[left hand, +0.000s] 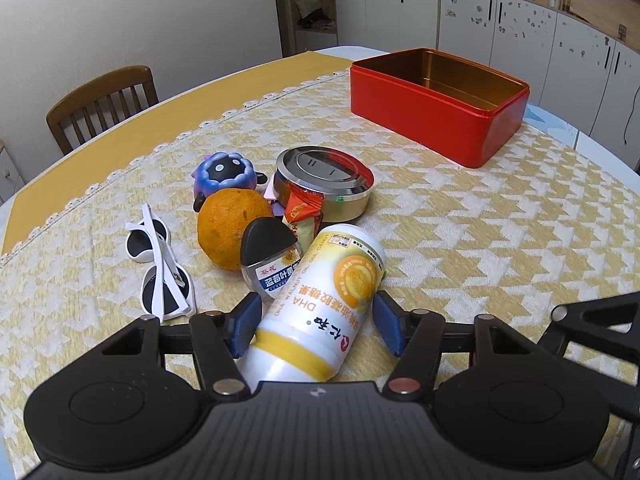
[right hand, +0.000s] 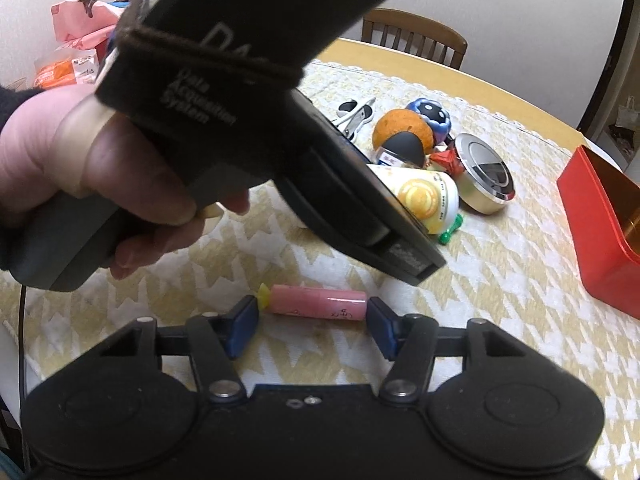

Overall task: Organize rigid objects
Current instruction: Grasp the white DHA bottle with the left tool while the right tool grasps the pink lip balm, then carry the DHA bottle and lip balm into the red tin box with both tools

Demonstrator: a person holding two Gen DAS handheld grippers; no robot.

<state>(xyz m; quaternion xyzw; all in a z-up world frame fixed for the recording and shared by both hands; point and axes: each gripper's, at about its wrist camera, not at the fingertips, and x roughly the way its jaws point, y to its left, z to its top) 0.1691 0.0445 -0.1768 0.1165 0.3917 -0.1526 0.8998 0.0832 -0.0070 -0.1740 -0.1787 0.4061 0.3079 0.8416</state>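
My left gripper [left hand: 314,326] sat low over the table with the white and yellow bottle [left hand: 320,304] lying between its blue pads [left hand: 244,328]; the left pad touched the bottle's side, while I could not tell whether the right one pressed on it, so I could not call it clamped. My right gripper [right hand: 312,322] straddled a pink tube [right hand: 318,304] that lay flat on the cloth [right hand: 500,280], one pad at each end, the right pad touching the tube's end and the left pad beside its yellow tip; whether it gripped I could not tell either. The rest of the pile lay toward the middle of the table: an orange [left hand: 232,232], a small clear bottle with a black cap [left hand: 270,258] leaning against it, a purple toy [left hand: 228,174] behind, a round tin [left hand: 326,182] with a red wrapper [left hand: 302,204] at its front, and white sunglasses [left hand: 160,268] folded nearer the cloth's lace edge. The red box [left hand: 436,108] stood open and well apart from the pile, toward the far edge. In the right wrist view a hand [right hand: 92,184] held the left gripper's handle above the cloth, and a green bit [right hand: 450,232] showed just beside the bottle. A chair [left hand: 100,104] stood at the far side.
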